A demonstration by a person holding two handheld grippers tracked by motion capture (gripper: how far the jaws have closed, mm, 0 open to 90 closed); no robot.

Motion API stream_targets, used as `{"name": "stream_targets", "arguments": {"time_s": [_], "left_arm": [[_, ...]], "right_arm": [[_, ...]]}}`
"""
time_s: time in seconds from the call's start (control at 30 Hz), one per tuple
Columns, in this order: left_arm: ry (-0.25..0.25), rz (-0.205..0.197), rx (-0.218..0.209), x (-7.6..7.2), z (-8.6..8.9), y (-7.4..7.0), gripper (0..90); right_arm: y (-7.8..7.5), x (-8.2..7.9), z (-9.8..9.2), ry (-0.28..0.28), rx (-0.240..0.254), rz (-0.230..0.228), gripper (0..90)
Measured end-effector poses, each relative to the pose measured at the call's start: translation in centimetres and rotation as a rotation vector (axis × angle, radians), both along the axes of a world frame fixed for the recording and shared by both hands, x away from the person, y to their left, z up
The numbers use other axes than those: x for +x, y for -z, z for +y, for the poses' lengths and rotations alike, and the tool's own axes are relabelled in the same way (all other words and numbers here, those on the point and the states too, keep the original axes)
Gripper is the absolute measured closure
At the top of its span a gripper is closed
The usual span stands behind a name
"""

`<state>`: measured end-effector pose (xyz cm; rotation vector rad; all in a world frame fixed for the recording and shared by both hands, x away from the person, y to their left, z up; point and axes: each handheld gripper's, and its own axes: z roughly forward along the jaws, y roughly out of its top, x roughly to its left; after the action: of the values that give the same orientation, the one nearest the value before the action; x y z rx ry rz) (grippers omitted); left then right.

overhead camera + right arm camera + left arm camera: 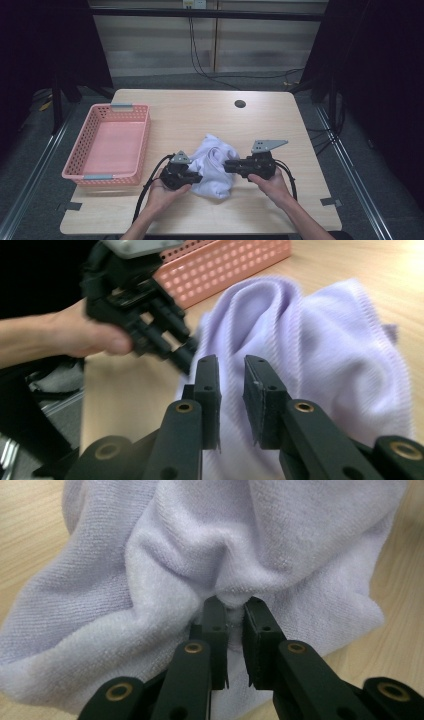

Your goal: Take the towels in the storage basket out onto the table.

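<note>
A pale lavender towel (215, 165) lies crumpled near the front middle of the wooden table (200, 115). My left gripper (197, 177) is at the towel's left edge. In the left gripper view it (234, 609) is shut on a pinched fold of the towel (275, 545). My right gripper (227, 166) points at the towel's right side. In the right gripper view its jaws (232, 365) stand a narrow gap apart over the towel (320, 355), with cloth showing through the gap and no fold bunched at the tips. The left gripper (187, 352) shows there too, blurred, at the towel's far edge.
A pink perforated basket (75, 172) stands empty on the table's left side, also seen behind the towel as the basket (240, 265). A round cable hole (240, 104) sits near the table's far edge. Bare wood lies beyond the towel.
</note>
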<state>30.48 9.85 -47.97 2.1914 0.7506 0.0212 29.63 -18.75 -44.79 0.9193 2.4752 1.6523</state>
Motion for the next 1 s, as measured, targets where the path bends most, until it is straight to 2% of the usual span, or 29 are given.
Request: {"name": "stream_targets", "arguments": {"time_s": [0.07,0.1,0.13,0.17,0.2,0.23,0.27,0.33,0.37,0.4,0.43,0.47,0.5,0.53,0.57,0.6,0.63,0.77,0.8,0.9,0.93,1.0], "left_arm": [[0.002,0.004,-0.002,0.0,0.0,0.0,81.3],[0.001,0.007,-0.007,0.0,0.1,0.0,81.2],[0.001,0.007,-0.007,0.0,0.1,0.0,81.2],[0.002,0.011,-0.006,-0.1,0.2,0.0,81.1],[0.002,0.011,-0.006,-0.1,0.2,0.0,81.0],[0.009,0.022,-0.021,-0.2,0.3,0.0,80.8],[0.007,0.023,-0.019,-0.2,0.3,-0.1,80.7],[0.0,0.034,-0.033,-0.3,0.4,-0.2,77.7],[-0.005,0.042,-0.075,-0.4,0.5,-0.9,73.8],[0.002,0.03,-0.088,-0.6,0.6,-1.4,72.8],[0.014,0.021,-0.111,-0.7,0.6,-2.0,70.3],[0.014,0.021,-0.111,-0.7,0.6,-2.0,65.7],[0.028,-0.008,-0.153,-0.9,0.5,-3.0,59.9],[0.035,-0.02,-0.173,-0.9,0.3,-3.4,56.3],[0.035,-0.02,-0.173,-0.9,0.3,-3.4,52.2],[0.04,-0.034,-0.181,-0.7,-0.2,-3.8,52.2],[0.042,-0.042,-0.19,-0.5,-0.4,-3.8,45.8],[0.02,-0.027,-0.192,0.5,-1.5,-2.8,40.1],[0.028,-0.02,-0.193,0.6,-1.6,-2.7,41.9],[0.047,-0.025,-0.193,0.6,-1.5,-2.5,72.2],[0.042,-0.023,-0.211,0.7,-1.3,-2.6,77.4],[0.039,-0.016,-0.246,0.8,-0.8,-2.8,79.7]], "right_arm": [[0.6,0.5,0.4,0.022,-0.025,0.004,64.8],[1.0,0.7,0.8,0.033,-0.058,-0.001,57.3],[1.0,0.7,0.8,0.033,-0.058,-0.001,57.3],[1.5,0.7,1.1,0.08,-0.093,-0.029,49.3],[1.5,0.7,1.1,0.08,-0.093,-0.029,49.3],[1.8,0.9,1.1,0.085,-0.073,-0.01,38.4],[2.0,0.9,1.2,0.098,-0.089,-0.008,34.9],[2.2,0.9,1.4,0.094,-0.097,-0.001,36.0],[2.7,0.9,1.8,0.053,-0.09,0.028,39.1],[2.9,0.9,2.1,0.034,-0.103,0.034,49.0],[2.9,0.7,2.2,0.019,-0.105,0.015,61.2],[2.9,0.7,2.2,0.019,-0.105,0.015,61.2],[2.3,0.5,2.4,0.025,-0.095,-0.004,75.3],[2.1,0.4,2.4,0.022,-0.088,-0.008,78.1],[2.1,0.4,2.4,0.022,-0.088,-0.008,78.1],[1.9,0.4,2.4,0.023,-0.086,-0.011,79.7],[1.8,0.5,2.5,0.023,-0.084,-0.003,80.9],[1.5,0.4,2.5,0.006,-0.072,0.006,81.6],[1.4,0.4,2.5,-0.004,-0.069,0.006,81.7],[1.3,0.4,2.4,-0.001,-0.072,0.005,81.6],[1.3,0.5,2.2,-0.001,-0.064,0.013,81.6],[1.2,0.5,2.1,0.011,-0.052,0.014,81.5]]}}
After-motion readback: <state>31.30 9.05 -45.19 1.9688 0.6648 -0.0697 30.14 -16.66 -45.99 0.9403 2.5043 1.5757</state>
